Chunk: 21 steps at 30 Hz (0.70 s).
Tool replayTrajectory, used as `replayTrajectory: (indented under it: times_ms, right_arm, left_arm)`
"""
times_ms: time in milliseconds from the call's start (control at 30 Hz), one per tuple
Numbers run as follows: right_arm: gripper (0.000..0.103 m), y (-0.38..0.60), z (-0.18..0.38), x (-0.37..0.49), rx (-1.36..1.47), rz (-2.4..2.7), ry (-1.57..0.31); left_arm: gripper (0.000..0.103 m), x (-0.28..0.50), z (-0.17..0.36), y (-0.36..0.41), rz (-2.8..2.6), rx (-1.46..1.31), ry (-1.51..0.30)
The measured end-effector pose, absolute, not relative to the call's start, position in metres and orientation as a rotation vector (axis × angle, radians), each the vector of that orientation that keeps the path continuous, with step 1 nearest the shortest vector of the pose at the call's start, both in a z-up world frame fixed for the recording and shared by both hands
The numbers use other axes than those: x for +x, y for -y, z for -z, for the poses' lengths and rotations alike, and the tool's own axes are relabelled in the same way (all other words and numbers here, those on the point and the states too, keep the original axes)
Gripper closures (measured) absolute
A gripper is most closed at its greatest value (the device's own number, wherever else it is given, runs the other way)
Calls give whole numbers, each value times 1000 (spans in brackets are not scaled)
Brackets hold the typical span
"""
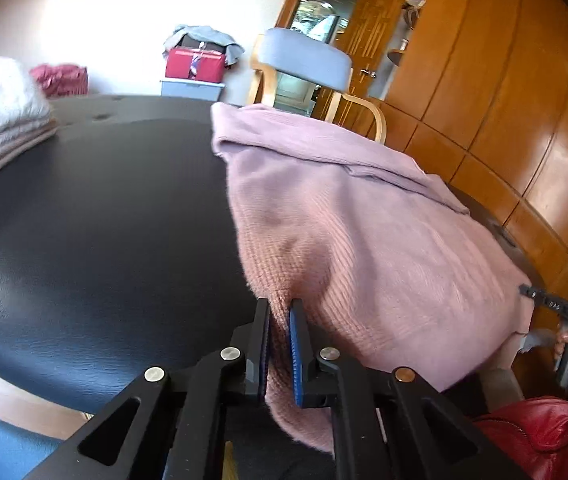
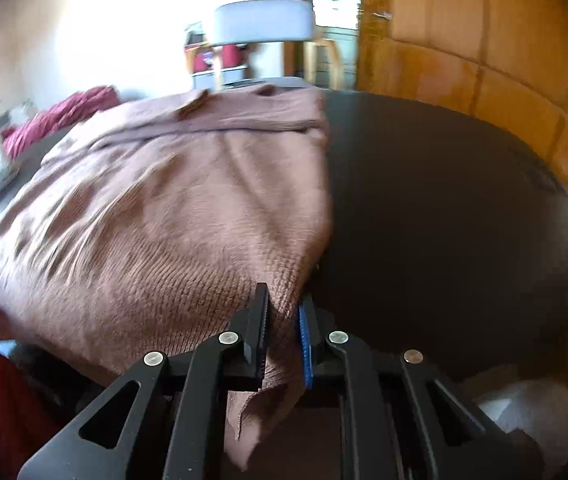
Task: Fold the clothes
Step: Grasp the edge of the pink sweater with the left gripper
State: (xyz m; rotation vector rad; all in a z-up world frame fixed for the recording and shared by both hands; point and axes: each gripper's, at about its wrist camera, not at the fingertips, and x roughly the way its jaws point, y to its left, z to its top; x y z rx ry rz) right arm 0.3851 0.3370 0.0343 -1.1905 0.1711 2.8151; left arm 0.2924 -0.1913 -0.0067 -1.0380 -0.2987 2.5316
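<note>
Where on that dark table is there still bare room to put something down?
Bare black tabletop lies between the pink knitted sweater and the stack of folded pale knits; another bare stretch runs from the sweater toward the wooden wall panels. The middle is covered by the sweater.

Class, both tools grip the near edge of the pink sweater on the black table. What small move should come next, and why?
Probably lift both corners together and carry them toward the far edge. The left tool and right tool each pinch a near corner of the pink sweater, which lies spread on the black table, unfolded.
</note>
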Motion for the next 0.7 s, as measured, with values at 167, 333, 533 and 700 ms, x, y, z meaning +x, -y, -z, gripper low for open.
replayTrajectory:
  times_ms: [167, 333, 533, 700]
  right_arm:
    - [86, -359, -28, 391, -1181, -2887, -469]
    - [54, -368, -24, 404, -1186, -2984, -654]
    - [44, -384, -20, 422, -1211, -3008, -808]
    - [44, -386, -14, 423, -1274, -3017, -859]
  left_arm:
    - [93, 296, 12, 204, -2418, -1014, 410]
    - [83, 306, 23, 227, -2258, -1034, 578]
    - [79, 322, 37, 214, -2146, -1126, 439]
    - [79, 327, 59, 198, -2083, -1189, 394]
